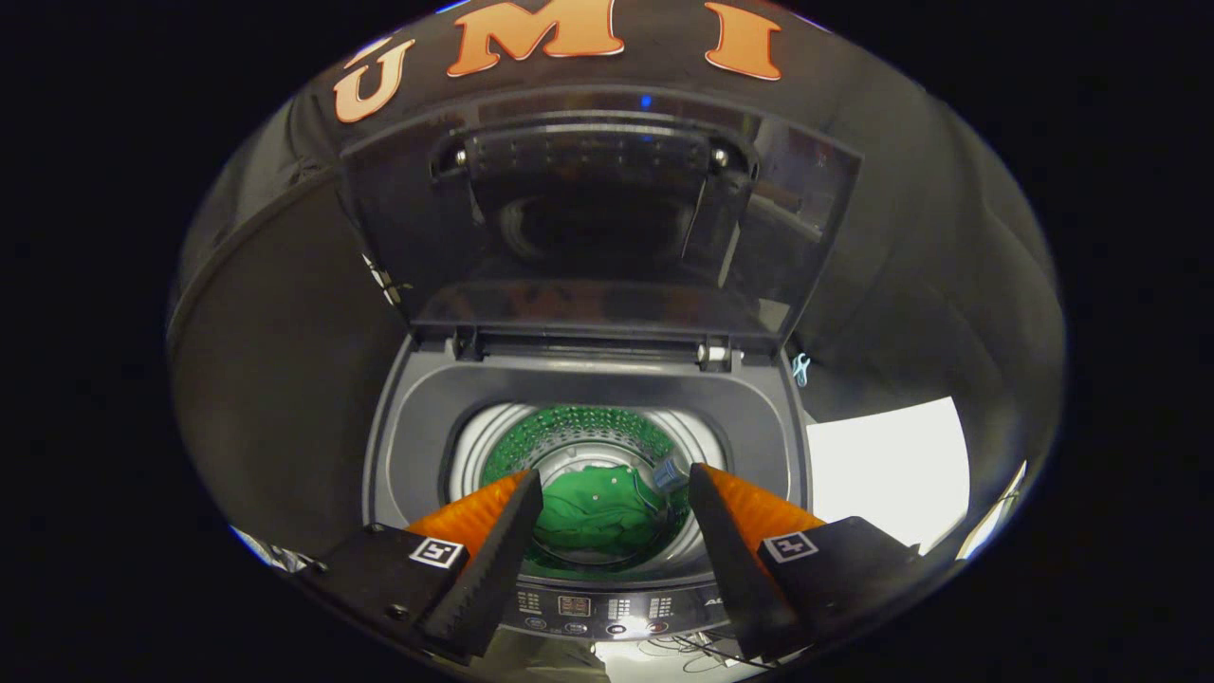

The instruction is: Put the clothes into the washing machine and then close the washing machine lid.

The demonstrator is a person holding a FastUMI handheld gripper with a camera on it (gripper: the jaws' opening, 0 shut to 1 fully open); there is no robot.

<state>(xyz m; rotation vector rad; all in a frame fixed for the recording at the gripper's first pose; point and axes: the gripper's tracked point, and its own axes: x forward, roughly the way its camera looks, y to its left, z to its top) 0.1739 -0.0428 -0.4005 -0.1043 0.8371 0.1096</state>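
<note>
Clothes (596,512) are down in the drum (569,438) of the washing machine (759,417) — a green bundle lying at the bottom, w/ a small bluish bit near its right side that I can't make out. So pt 1 of the job looks done, as far as I can judge; can't see any other garment waiting outside the machine.

My gripper (615,493) hangs above the front of the machine, just over the control panel (588,607), fingers spread wide w/ nothing between them. The clothes sit well below and beyond the tips, not touching.

What's left: the lid (607,218). It's standing fully up on its hinges at the back of the tub opening, leaning toward the booth wall, glass side facing me. Not closed at all yet.

My read: roughly halfway. Next bit needs me to reach up and over the opening to the lid's top edge, then swing it fwd and down till it lies flat. Risk I see is the glossy lid slipping off my fingers and dropping hard.
</note>
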